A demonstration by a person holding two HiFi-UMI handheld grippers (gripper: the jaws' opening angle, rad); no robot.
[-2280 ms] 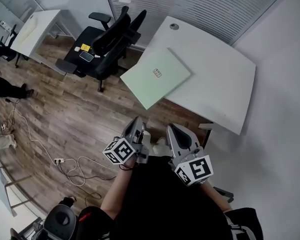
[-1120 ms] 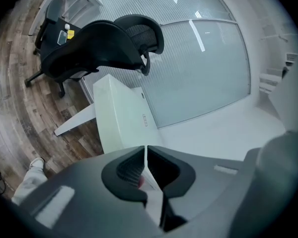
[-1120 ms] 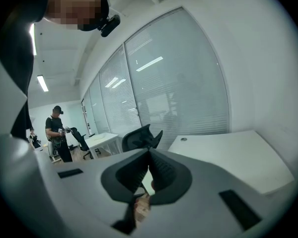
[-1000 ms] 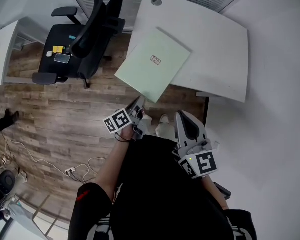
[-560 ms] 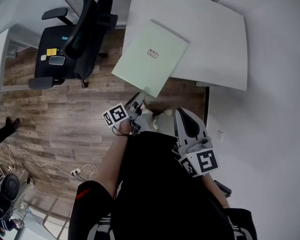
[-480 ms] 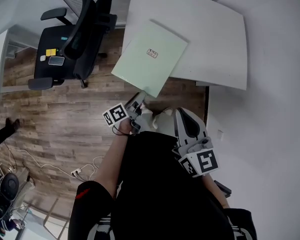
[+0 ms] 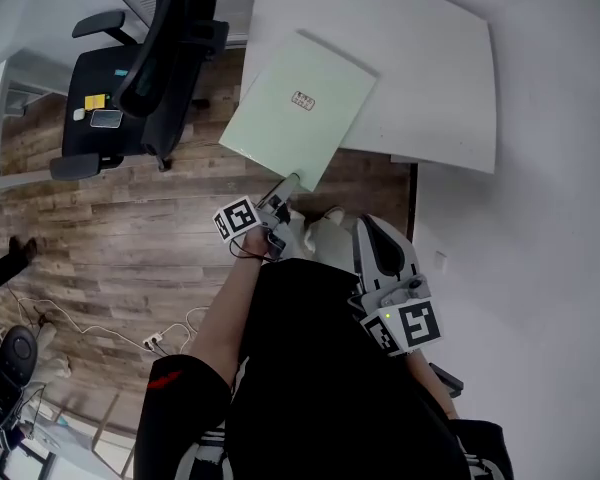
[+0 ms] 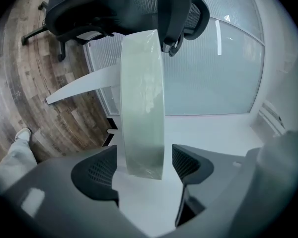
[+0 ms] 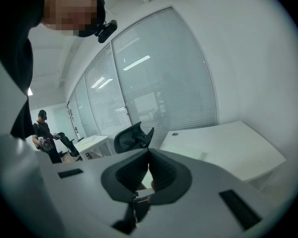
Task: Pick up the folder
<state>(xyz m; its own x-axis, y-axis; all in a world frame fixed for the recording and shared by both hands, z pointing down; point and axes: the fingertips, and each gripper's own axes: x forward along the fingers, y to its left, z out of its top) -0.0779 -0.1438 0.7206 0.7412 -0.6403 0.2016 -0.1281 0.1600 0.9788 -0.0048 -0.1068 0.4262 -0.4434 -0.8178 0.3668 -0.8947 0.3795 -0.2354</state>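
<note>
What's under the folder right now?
The folder's far part lies on the desk; its near corner overhangs the wood floor, between the opening jaws of the left gripper, untouched. The desktop beneath it is covered.

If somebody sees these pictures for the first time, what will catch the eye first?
The pale green folder stands out, lying on the white desk with one corner hanging over the wooden floor. That corner sits between the opening jaws of the left gripper. A black office chair stands left of the desk.
</note>
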